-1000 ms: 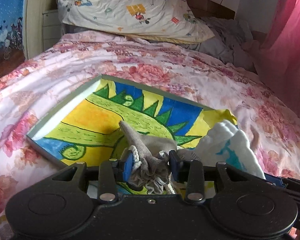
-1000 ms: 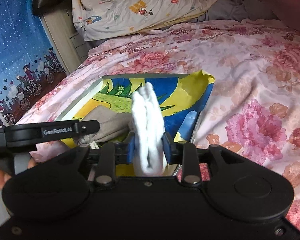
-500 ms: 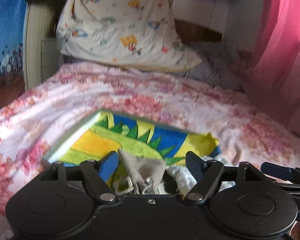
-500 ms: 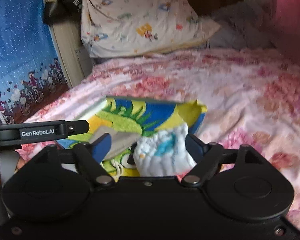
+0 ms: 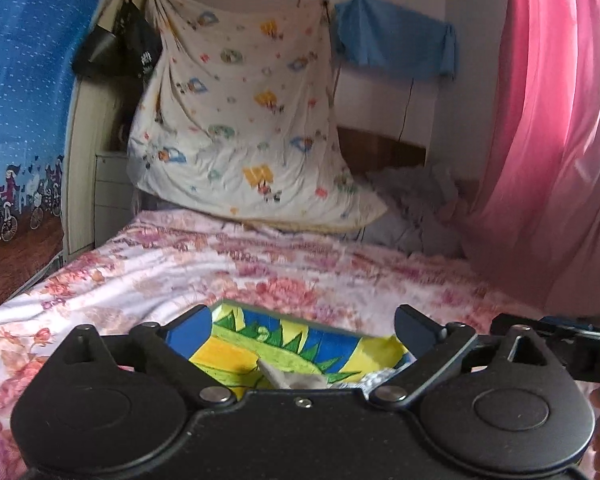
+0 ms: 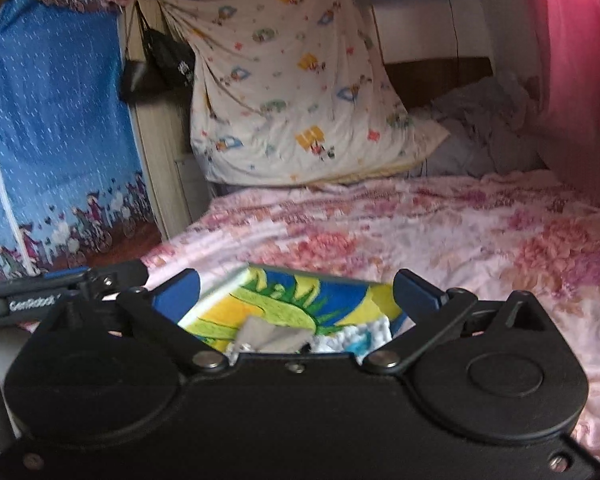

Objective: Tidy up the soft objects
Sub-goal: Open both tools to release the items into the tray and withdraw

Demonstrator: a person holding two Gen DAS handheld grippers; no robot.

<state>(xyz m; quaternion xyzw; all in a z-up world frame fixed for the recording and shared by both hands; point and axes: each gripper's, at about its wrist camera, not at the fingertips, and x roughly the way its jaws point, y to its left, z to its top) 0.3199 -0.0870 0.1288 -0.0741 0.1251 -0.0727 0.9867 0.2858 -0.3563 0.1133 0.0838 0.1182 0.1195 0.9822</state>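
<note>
Covering bed (image 6: 440,224): floral sheet, cartoon pillow (image 5: 236,128), pink curtain (image 5: 548,152).

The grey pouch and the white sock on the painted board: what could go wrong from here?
1. The grey pouch and white sock lie touching; a grab for one may catch both.
2. They sit at the near edge of the painted board, which rests on the soft floral bedspread; a nudge might tip them off.

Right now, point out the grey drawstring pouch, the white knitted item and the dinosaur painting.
grey drawstring pouch (image 6: 276,336): right wrist view, its upper flap.
white knitted item (image 6: 364,334): right wrist view, its top edge.
dinosaur painting (image 5: 340,346): left wrist view, blue sky area.
</note>
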